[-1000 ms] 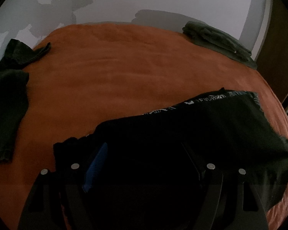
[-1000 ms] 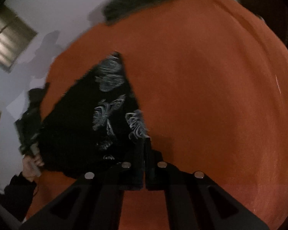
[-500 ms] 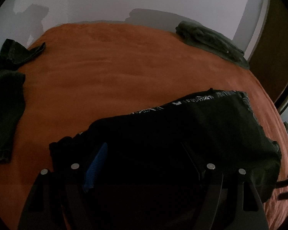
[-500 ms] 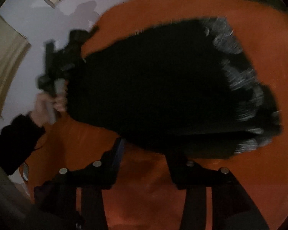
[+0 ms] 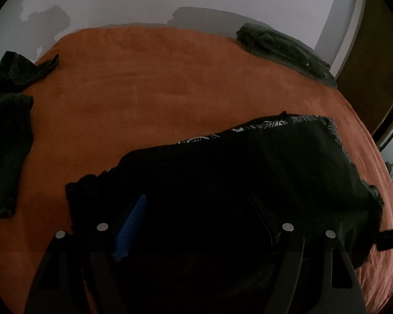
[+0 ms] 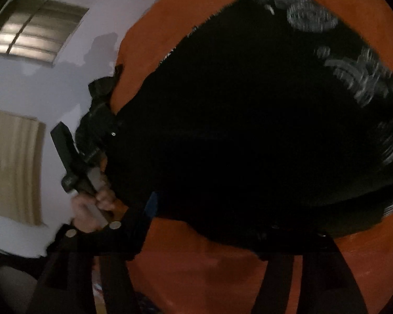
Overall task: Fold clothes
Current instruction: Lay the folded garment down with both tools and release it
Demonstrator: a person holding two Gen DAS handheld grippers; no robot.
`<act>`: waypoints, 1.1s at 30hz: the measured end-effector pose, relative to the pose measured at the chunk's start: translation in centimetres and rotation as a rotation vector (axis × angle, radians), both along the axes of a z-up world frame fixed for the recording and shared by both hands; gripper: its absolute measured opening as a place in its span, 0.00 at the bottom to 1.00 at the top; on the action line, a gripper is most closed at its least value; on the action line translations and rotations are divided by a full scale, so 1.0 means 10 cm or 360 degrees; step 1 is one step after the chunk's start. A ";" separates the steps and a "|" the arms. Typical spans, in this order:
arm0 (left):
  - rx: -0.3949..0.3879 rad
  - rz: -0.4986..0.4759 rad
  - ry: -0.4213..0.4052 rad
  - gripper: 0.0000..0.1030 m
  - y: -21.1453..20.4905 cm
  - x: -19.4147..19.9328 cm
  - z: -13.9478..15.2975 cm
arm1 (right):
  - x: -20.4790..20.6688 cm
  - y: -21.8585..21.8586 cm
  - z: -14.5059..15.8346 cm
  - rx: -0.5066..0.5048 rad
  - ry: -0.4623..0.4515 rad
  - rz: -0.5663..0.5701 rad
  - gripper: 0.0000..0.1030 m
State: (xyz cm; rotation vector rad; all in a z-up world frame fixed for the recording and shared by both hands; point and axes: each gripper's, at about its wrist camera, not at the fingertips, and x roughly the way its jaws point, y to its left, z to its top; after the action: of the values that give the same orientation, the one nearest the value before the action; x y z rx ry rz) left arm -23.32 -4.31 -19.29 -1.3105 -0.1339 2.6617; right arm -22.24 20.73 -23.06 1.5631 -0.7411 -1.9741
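A black garment (image 5: 262,172) with a white print along its edge lies folded on the orange bedspread (image 5: 170,83). My left gripper (image 5: 196,209) stands open over its near end. The blue pad (image 5: 131,222) of one finger shows bare, with dark cloth lying between the fingers. In the right wrist view the same garment (image 6: 249,117) fills the middle. My right gripper (image 6: 214,225) is at its near edge with its jaws opening, the pads not pressing on the cloth. A hand (image 6: 91,206) holds the left gripper (image 6: 94,130) at the garment's left end.
A folded dark green pile (image 5: 283,49) sits at the bed's far right corner. Dark clothes (image 5: 7,136) lie along the left edge. A white wall (image 5: 170,0) runs behind, a wooden door (image 5: 374,52) stands to the right, and a window (image 6: 36,31) shows in the right wrist view.
My right gripper was shut at the garment's edge; it has swung across to face the garment and its jaws have spread apart. The left gripper has kept still.
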 end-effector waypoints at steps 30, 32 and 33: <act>0.0076 -0.0016 -0.0074 0.75 -0.42 0.83 0.30 | 0.79 0.82 0.44 0.0318 0.0427 -0.0188 0.41; 0.0119 -0.0072 -0.0169 0.75 -0.42 0.92 0.23 | 0.66 0.97 0.44 0.0292 0.0395 -0.0296 0.41; 0.0141 -0.0100 -0.0217 0.75 -0.41 0.97 0.19 | 0.57 1.05 0.44 0.0284 0.0369 -0.0354 0.41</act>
State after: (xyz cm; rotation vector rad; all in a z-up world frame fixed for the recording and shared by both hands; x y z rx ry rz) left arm -13.65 -8.45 -17.40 -1.4425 -0.2217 2.4845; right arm -16.54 31.21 -18.71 1.3631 -0.6842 -2.3935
